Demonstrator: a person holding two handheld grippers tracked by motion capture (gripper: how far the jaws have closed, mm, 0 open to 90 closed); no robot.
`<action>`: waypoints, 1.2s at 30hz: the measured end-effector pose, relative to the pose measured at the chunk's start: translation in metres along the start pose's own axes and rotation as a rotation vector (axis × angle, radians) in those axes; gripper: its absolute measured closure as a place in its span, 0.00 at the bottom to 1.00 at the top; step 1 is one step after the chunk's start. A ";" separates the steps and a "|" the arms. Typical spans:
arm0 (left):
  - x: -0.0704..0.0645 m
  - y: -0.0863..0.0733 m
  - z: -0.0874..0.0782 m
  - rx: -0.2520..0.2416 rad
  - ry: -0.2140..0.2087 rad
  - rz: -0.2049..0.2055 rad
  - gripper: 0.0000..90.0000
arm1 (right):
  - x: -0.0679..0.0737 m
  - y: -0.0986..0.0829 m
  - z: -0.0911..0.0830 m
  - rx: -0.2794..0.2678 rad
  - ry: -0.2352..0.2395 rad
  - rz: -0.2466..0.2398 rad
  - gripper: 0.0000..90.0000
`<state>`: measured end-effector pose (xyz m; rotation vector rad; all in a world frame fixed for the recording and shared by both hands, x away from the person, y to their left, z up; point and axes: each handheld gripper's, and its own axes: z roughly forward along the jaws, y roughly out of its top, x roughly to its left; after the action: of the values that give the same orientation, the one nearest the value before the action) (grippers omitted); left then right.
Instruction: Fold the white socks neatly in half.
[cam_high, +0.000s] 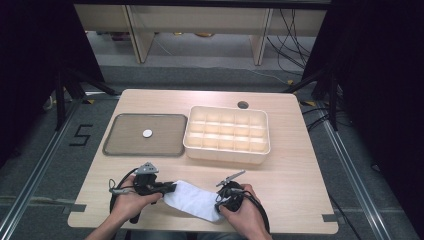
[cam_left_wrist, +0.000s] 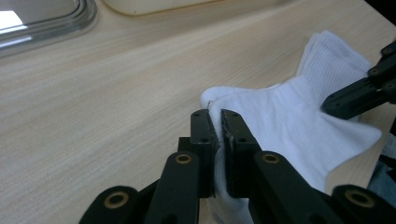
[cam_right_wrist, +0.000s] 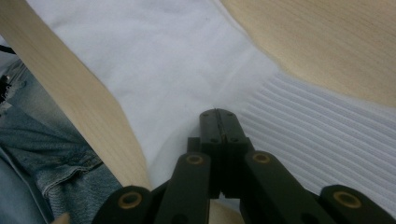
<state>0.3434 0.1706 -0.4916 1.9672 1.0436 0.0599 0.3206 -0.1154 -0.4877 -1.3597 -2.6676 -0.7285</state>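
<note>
A white sock (cam_high: 192, 200) lies on the wooden table near its front edge, between the two grippers. My left gripper (cam_high: 172, 187) is shut on the sock's left end. In the left gripper view, a fold of the sock (cam_left_wrist: 289, 116) is pinched between the jaws of the left gripper (cam_left_wrist: 219, 116). My right gripper (cam_high: 220, 202) is at the sock's right end, held in a hand. In the right gripper view, the right gripper (cam_right_wrist: 218, 114) has its jaws pressed together over the sock (cam_right_wrist: 187, 56), beside its ribbed cuff. No fabric shows between them.
A grey tray (cam_high: 120, 145) with a small white disc (cam_high: 147, 133) sits at the back left. A cream box (cam_high: 227, 152) of several compartments stands to its right. The table's front edge runs just behind the sock, with denim-clad legs (cam_right_wrist: 46, 154) below it.
</note>
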 end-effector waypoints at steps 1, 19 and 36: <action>-0.001 0.002 -0.003 -0.007 -0.009 -0.003 0.93 | -0.001 0.000 0.000 -0.004 -0.005 -0.009 1.00; -0.018 0.024 -0.021 -0.079 -0.100 0.004 0.93 | 0.001 0.005 0.005 -0.029 0.016 -0.034 1.00; -0.031 0.037 -0.028 -0.111 -0.153 0.031 0.94 | 0.000 0.010 0.009 -0.036 0.046 -0.037 1.00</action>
<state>0.3357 0.1586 -0.4377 1.8568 0.8914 -0.0152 0.3298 -0.1063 -0.4917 -1.2880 -2.6641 -0.8047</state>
